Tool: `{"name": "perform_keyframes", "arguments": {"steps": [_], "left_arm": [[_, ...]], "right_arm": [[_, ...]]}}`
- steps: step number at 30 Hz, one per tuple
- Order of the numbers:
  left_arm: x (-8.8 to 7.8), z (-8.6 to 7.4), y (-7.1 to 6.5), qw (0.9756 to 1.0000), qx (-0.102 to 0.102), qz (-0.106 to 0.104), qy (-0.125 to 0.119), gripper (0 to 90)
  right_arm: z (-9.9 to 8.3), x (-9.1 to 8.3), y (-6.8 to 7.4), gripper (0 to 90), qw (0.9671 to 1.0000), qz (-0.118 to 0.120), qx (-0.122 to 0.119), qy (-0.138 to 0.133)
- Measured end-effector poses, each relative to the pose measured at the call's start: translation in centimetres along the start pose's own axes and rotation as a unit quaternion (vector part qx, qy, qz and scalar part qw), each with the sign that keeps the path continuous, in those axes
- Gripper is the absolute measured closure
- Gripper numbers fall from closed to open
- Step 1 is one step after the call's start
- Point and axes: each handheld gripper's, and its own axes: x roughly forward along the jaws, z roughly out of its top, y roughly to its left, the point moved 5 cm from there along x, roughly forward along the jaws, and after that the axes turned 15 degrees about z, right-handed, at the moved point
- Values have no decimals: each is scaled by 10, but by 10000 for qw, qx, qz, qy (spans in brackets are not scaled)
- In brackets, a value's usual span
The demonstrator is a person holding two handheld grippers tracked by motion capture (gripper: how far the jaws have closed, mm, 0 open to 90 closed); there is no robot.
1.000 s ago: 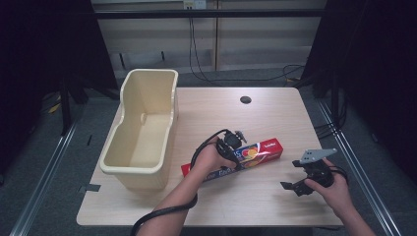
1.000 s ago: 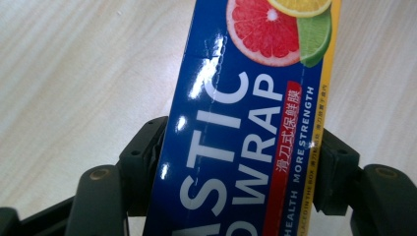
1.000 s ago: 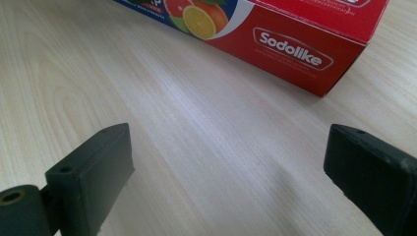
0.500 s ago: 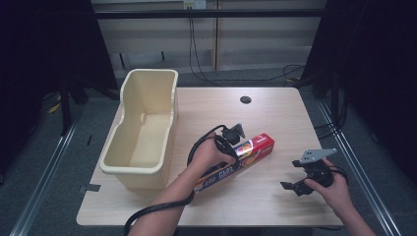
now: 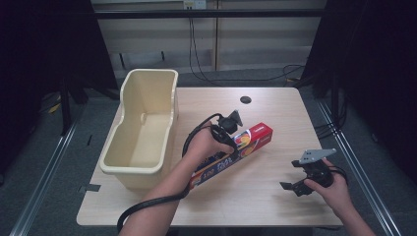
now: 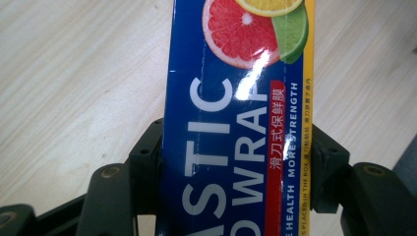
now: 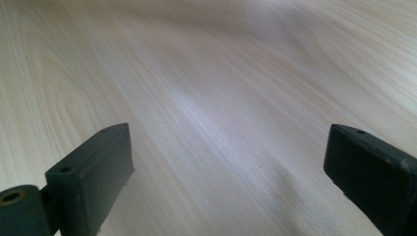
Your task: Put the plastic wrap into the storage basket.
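The table [image 5: 275,196], of pale wood with a small dark hole [image 5: 246,100] near its far edge, carries everything here. On its left side stands the bin [image 5: 129,162], a cream plastic tub that is deep and open at the top, one long wall running beside the middle of the table. Just right of the bin lies the box [image 5: 255,135], a long carton of plastic wrap in blue and red with citrus slices printed on it; it runs slantwise, its red end pointing to the far right and its blue end towards the person. The left gripper [image 5: 227,140] grips the box about its middle: in the left gripper view the two black jaws press on both long sides of the box [image 6: 231,123], closed tight on it, with the wood visible beyond. The left hand [image 5: 204,145] covers the gripper's handle, and a black cable [image 5: 147,204] trails off the near edge. The right gripper [image 5: 295,186] rests low near the table's right front corner, well apart from the box; its jaws stand wide open with bare wood between them.
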Motion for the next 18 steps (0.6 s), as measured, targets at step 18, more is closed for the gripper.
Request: {"name": "perform_keyframes", "arguments": {"steps": [18], "left_arm": [[-62, 5, 22, 9987, -503, -9, -50, 398]], "right_arm": [[1, 1, 0, 27, 10000, 4, -26, -32]]}}
